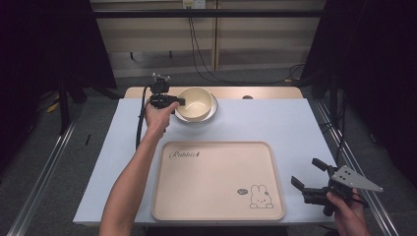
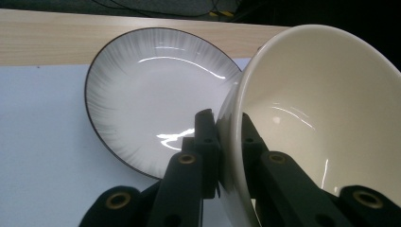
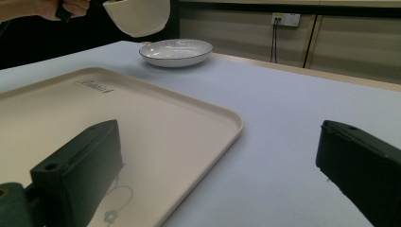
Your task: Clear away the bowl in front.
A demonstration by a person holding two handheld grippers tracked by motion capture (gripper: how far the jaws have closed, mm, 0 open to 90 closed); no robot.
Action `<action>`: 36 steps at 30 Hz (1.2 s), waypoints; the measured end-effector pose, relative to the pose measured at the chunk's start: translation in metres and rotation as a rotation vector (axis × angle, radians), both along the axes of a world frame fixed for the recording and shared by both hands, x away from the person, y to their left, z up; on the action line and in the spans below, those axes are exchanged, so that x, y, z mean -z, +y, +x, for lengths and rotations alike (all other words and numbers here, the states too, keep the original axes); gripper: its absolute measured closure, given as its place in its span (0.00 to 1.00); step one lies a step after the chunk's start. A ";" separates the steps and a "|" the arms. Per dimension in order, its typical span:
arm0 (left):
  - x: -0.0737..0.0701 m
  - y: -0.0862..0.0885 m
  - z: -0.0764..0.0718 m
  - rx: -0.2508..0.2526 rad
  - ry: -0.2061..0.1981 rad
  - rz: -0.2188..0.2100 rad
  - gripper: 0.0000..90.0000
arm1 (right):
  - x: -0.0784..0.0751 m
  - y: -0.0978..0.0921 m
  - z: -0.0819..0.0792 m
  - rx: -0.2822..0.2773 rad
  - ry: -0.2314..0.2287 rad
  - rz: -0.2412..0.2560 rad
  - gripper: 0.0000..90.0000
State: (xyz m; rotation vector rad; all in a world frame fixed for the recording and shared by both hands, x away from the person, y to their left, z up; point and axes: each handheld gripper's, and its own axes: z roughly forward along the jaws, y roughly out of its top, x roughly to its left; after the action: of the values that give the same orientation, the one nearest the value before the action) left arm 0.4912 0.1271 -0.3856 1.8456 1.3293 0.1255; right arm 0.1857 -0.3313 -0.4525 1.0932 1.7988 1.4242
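Bowl (image 1: 194, 103) pinched by rim in left gripper (image 2: 226, 142), jaws closed, lifted above plate (image 2: 156, 99). Right gripper (image 1: 311, 178) idles, jaws wide, empty. Keep bowl level toward tray (image 1: 216, 206).

The tray (image 1: 216, 179) carries the one readable word: "Rabbit", in dark cursive script, at its far left corner in the high view. In the right gripper view the same script sits near the tray's far edge, too slanted and small to read clearly. At the near right corner of the tray is a line drawing of a rabbit with a small dark mark beside it, too small to read.
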 end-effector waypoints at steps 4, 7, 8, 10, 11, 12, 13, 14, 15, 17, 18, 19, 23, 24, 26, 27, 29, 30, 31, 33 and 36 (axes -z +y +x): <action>-0.001 -0.006 -0.004 0.013 -0.004 -0.002 0.93 | 0.000 0.000 0.000 0.000 0.001 -0.001 0.01; -0.001 -0.011 -0.007 0.032 -0.004 0.002 0.93 | 0.000 0.000 0.000 -0.002 -0.002 0.001 0.01; -0.002 -0.013 -0.008 0.046 -0.004 0.008 0.93 | 0.000 0.000 0.000 -0.001 -0.003 0.001 0.01; -0.002 -0.016 -0.010 0.061 -0.005 0.006 0.93 | 0.000 0.000 0.000 -0.002 0.000 -0.001 0.01; -0.002 -0.018 -0.011 0.062 -0.002 -0.002 0.93 | 0.000 0.000 0.000 -0.001 -0.002 0.000 0.01; -0.002 -0.019 -0.011 0.064 -0.003 -0.003 0.93 | 0.000 0.000 0.000 -0.001 -0.002 0.000 0.01; -0.002 -0.021 -0.013 0.070 -0.002 0.002 0.93 | 0.000 0.000 0.000 -0.001 -0.001 0.001 0.01; -0.002 -0.022 -0.013 0.074 -0.004 0.001 0.93 | 0.000 0.000 0.000 -0.003 -0.001 0.000 0.01; -0.002 -0.024 -0.014 0.069 -0.002 -0.003 0.93 | 0.000 0.000 0.000 -0.004 -0.001 -0.001 0.01; -0.003 -0.027 -0.016 0.082 -0.004 0.007 0.93 | 0.000 0.001 0.000 -0.005 0.002 0.000 0.01; -0.003 -0.030 -0.017 0.068 -0.003 -0.010 0.93 | 0.000 0.001 0.000 -0.004 0.000 -0.002 0.01; -0.003 -0.030 -0.017 0.082 -0.002 -0.003 0.93 | 0.000 0.001 0.000 -0.004 0.000 -0.001 0.01; -0.003 -0.036 -0.020 0.115 0.001 0.007 0.93 | 0.000 0.001 0.000 -0.002 -0.002 -0.002 0.01; -0.002 -0.038 -0.022 0.114 0.000 0.010 0.93 | 0.000 0.001 0.000 -0.003 0.000 -0.002 0.01; 0.000 -0.043 -0.024 0.123 0.003 0.004 0.93 | 0.000 0.001 0.001 -0.005 -0.001 -0.004 0.01; 0.000 -0.044 -0.025 0.127 0.008 0.002 0.93 | 0.000 0.001 0.001 -0.009 -0.002 -0.005 0.01; 0.001 -0.050 -0.027 0.145 0.003 0.017 0.93 | 0.000 0.001 0.002 -0.007 -0.003 -0.008 0.01; 0.002 -0.052 -0.027 0.157 0.001 0.023 0.93 | 0.000 0.001 0.002 -0.004 -0.005 -0.009 0.01; 0.003 -0.055 -0.028 0.161 0.002 0.023 0.93 | 0.000 0.001 0.002 -0.005 -0.004 -0.006 0.01; 0.005 -0.060 -0.030 0.177 0.007 0.021 0.93 | 0.000 0.001 0.002 -0.002 -0.007 -0.007 0.01; 0.007 -0.067 -0.033 0.194 0.004 0.021 0.93 | 0.000 0.001 0.002 -0.007 -0.007 -0.003 0.01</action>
State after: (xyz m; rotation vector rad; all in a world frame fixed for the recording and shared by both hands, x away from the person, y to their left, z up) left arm 0.4583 0.0601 -0.3929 1.9826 1.1486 0.0336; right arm 0.1874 -0.3302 -0.4526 1.0802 1.8013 1.4270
